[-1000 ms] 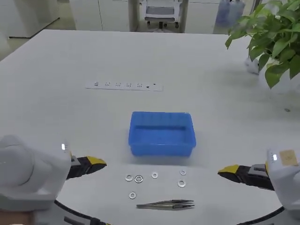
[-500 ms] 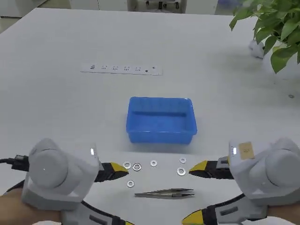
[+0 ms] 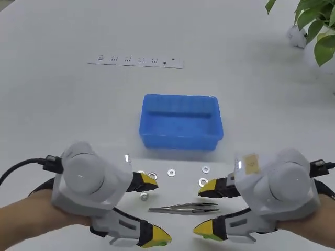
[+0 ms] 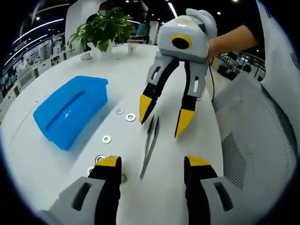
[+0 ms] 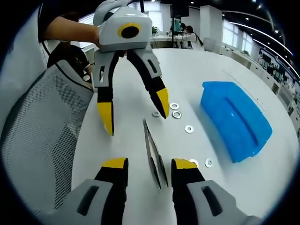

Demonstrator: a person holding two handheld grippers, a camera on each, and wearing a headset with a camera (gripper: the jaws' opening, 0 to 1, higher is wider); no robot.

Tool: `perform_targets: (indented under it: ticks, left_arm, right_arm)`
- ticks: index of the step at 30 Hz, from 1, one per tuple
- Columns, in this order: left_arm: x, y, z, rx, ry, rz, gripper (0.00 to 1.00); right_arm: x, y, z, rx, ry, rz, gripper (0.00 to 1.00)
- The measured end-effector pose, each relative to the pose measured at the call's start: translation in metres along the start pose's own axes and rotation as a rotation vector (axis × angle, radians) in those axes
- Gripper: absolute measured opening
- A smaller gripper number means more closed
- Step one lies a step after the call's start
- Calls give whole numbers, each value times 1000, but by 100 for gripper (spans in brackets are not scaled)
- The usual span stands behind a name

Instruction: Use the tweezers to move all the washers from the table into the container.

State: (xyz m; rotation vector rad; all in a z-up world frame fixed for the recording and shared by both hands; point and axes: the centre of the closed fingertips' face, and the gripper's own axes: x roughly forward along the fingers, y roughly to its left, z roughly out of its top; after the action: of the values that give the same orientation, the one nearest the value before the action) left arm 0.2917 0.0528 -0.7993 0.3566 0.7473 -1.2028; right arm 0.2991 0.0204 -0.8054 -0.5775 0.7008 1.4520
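Several round metal washers (image 3: 171, 172), slim pointed tweezers (image 3: 183, 209)

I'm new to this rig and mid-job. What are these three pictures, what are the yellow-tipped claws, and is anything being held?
There is no robot arm here: a person holds a two-fingered gripper in each hand. The head view looks down from their headset. Each round view rides on one gripper, looking along its fingers towards the other gripper. The left gripper and right gripper are both open and hold nothing. On the white table the tweezers lie between them, with loose washers just past the tweezers and a blue container beyond those.
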Motion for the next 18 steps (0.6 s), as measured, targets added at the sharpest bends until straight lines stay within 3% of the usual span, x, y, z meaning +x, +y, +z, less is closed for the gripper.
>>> perform_targets:
  ticks: [7,12,18]
  left_arm:
    - [6,-2,-10,37,54,-23,49]
    - [6,-2,-6,8,38,-30,44]
    - [8,-2,-7,47,67,-17,40]
  right_arm:
    - [6,-4,0,-41,33,14,31]
    - [7,-5,-7,-106,94,32,25]
    - [8,-6,-6,-180,112,27,20]
